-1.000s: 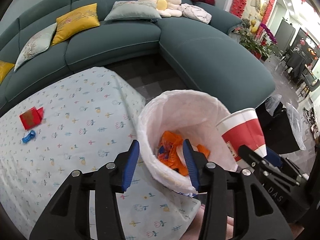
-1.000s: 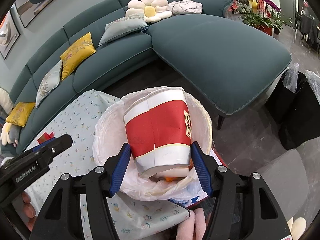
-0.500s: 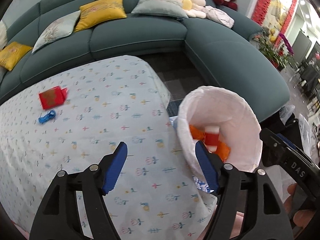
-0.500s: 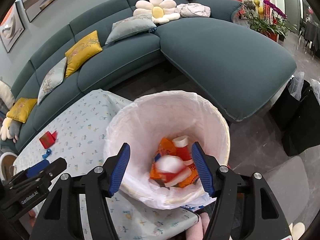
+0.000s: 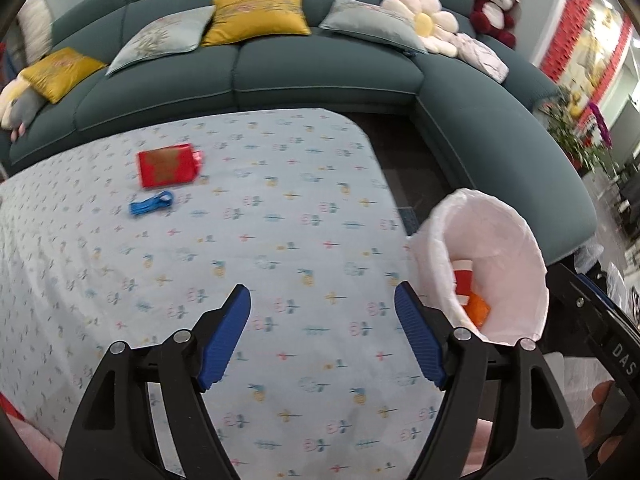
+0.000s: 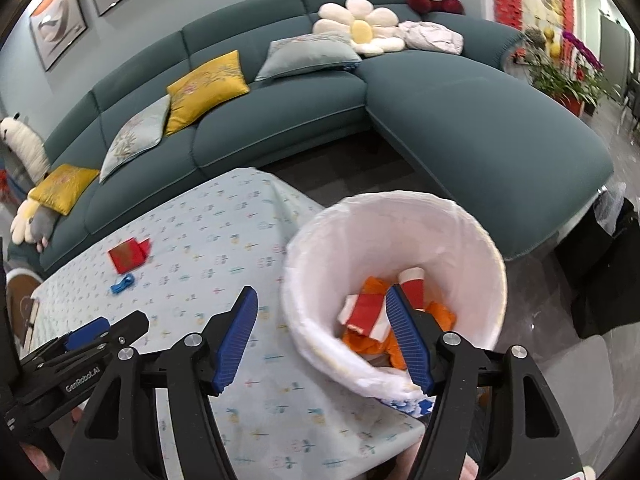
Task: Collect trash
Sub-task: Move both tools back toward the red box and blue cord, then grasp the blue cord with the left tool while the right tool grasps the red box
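Fingers first: on my left gripper (image 5: 322,334) the blue fingers (image 5: 225,338) are spread wide with nothing between them. They hang over the table (image 5: 280,240), which has a light cloth with small flowers on it. My right gripper (image 6: 322,336) is spread wide too and holds nothing. Its left finger is over the cloth, and its right finger (image 6: 406,338) is in front of the bin's opening.

Just past my right gripper is the bin (image 6: 472,248). It is at the table's near right corner and has a white bag inside. In the bin I see a red and white paper cup (image 6: 362,312), something orange (image 6: 370,342) under it, and a second red and white cup (image 6: 412,284) behind.

Farther out on the cloth, well apart from the bin, a red packet (image 5: 168,165) lies flat. A little blue thing (image 5: 151,203) lies just beside it, on the side nearer to me. I cannot tell what the blue thing is.

Behind the table is a big dark green sofa (image 5: 320,76) with yellow and grey pillows, a flower pillow (image 5: 424,20) and a red teddy bear (image 5: 492,8).
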### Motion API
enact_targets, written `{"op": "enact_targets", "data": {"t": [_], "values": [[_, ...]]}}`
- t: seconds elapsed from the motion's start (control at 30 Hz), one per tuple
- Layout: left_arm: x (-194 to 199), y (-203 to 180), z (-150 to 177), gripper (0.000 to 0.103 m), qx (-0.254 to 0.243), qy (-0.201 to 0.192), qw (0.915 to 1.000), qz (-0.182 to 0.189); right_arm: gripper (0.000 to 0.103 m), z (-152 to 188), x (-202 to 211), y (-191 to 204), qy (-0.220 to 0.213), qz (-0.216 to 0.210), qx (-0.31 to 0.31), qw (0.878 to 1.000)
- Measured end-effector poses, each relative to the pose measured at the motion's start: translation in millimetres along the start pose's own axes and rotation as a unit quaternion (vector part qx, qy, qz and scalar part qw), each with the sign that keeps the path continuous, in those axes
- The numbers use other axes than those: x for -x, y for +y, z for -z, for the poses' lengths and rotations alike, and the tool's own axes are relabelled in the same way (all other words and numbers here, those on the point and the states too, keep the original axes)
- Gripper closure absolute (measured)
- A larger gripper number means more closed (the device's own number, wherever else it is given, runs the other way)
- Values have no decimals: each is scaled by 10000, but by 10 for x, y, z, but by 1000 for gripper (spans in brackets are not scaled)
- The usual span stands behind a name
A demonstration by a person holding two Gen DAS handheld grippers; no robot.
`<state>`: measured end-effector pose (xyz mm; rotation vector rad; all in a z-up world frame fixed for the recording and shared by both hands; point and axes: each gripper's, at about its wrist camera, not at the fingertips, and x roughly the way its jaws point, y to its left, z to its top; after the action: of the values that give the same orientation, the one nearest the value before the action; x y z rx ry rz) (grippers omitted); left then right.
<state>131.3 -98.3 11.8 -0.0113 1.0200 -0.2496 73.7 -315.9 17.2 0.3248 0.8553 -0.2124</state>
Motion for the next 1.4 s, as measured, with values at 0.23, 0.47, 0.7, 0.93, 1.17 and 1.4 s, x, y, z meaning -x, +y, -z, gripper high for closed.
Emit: {"op": "enact_targets", "data": {"t": [0.23, 0.47, 0.7, 0.93, 1.17, 1.4], "values": [[94, 452, 19, 32, 345, -44, 9992, -171, 39, 45, 25, 430, 50, -153, 311, 9994], [167, 792, 40, 31, 573, -90, 9979, -301, 39, 100, 38, 812, 101, -272, 576, 9979], [184, 1128, 41, 25, 840, -104, 9955, -433, 39, 165, -20, 1172, 211, -369, 843, 9955], [33, 1516, -29, 16, 1112, -85, 9914, -687, 39, 183, -201, 1487, 288, -480, 1025, 9932], [-356, 1946, -247, 14, 1497, 78, 9864, -681, 39, 144, -654, 1808, 466, -608, 1156, 9903], [-880, 2084, -516, 14, 1497, 266, 9863, -640, 39, 41, -1145, 2058, 619, -680, 1201, 9885]]}}
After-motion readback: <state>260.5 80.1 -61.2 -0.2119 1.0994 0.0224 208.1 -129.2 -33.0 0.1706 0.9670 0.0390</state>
